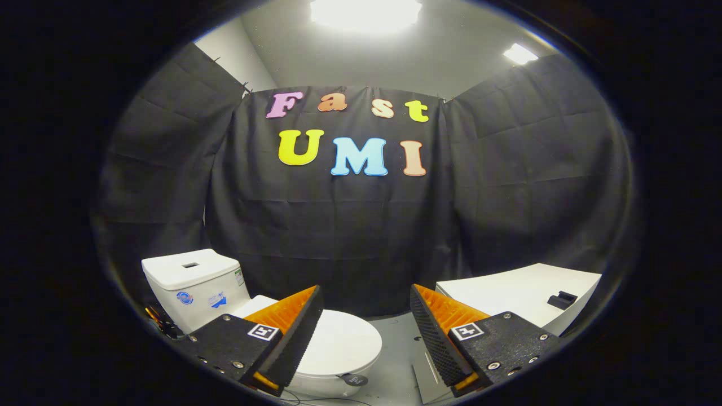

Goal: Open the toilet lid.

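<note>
Gripper view, lower left: toilet lid (344, 338) is down, my tool (366, 332) spread wide, gripping nothing. I'd drop low and hook the lid's front lip.

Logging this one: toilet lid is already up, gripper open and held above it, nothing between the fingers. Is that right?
Not quite. The gripper view shows the lid still down, lying flat over the bowl ahead of the tank. The rest holds: the gripper is open, held above the toilet, nothing between its fingers.
</note>
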{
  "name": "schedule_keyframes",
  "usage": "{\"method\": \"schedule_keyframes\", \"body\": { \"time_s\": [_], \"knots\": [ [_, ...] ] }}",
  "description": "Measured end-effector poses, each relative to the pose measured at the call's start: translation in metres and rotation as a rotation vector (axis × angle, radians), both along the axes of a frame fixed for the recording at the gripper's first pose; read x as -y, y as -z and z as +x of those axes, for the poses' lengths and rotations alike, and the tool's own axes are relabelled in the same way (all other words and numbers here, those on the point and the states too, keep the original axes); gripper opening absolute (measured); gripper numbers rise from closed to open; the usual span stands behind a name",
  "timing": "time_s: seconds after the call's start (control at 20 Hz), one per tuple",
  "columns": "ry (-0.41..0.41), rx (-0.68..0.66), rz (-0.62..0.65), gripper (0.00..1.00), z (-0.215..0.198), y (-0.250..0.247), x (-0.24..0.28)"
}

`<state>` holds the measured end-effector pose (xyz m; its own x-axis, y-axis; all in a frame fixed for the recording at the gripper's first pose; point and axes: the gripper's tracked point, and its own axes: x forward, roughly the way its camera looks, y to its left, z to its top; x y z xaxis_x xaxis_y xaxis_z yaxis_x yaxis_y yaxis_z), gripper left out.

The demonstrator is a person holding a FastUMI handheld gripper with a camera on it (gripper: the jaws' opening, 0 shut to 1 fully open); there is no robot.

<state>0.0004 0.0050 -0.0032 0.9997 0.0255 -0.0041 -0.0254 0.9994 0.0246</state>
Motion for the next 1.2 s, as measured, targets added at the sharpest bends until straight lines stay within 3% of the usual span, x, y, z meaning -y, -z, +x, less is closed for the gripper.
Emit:
{"method": "schedule_keyframes", "body": {
  "time_s": [0.8,1.2],
  "knots": [
    [0.007,0.003,0.022,0.95,0.0011,0.0006,0.005],
    [0.008,0.013,0.172,0.95,0.0065,-0.0007,0.0042]
  ]
}}
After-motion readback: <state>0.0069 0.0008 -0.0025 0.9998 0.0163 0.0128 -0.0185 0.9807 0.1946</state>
